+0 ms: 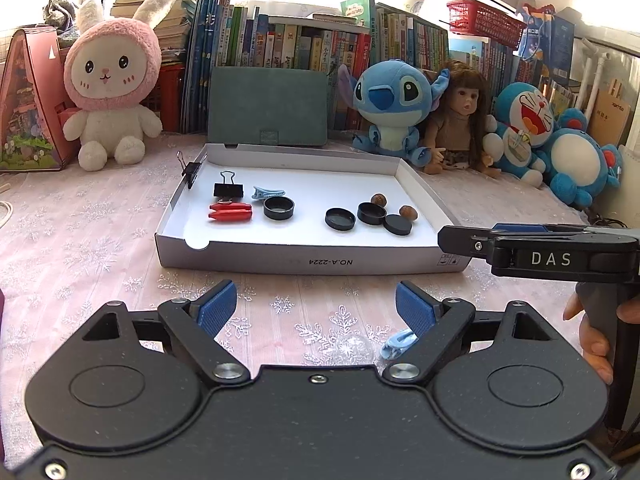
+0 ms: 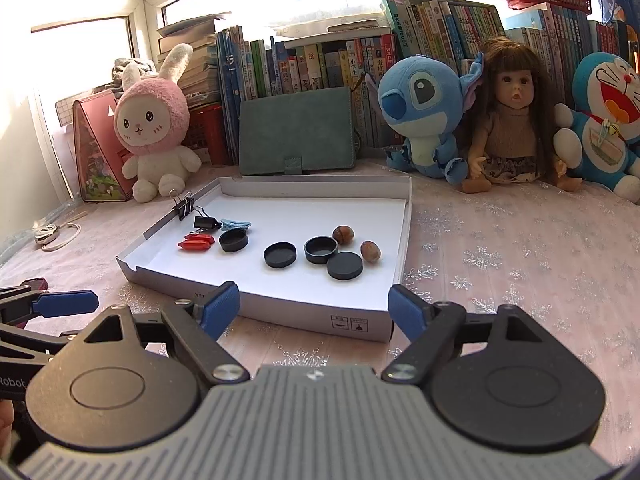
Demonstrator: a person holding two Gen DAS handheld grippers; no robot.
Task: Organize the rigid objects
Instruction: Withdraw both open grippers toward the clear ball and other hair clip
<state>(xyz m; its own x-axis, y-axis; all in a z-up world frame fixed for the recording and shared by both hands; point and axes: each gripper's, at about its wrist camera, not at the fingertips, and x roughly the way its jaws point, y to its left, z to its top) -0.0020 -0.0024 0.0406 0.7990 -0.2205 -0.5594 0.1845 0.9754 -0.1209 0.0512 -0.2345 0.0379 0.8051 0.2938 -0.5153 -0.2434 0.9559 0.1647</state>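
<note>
Jaws of left gripper and right gripper spread wide, empty. Far side: shallow white cardboard tray holding black round caps, brown nuts, red capsules.

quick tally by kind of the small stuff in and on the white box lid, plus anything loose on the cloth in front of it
black caps: 4
binder clips: 2, one clipped on the lid's wall
red pieces: 2
nuts: 2
light blue hair clips: 2, one on the cloth
clear disc on the cloth: 1
total: 13

white tray: four black caps, two nuts | left end: red pieces, black clip, blue clip
</note>
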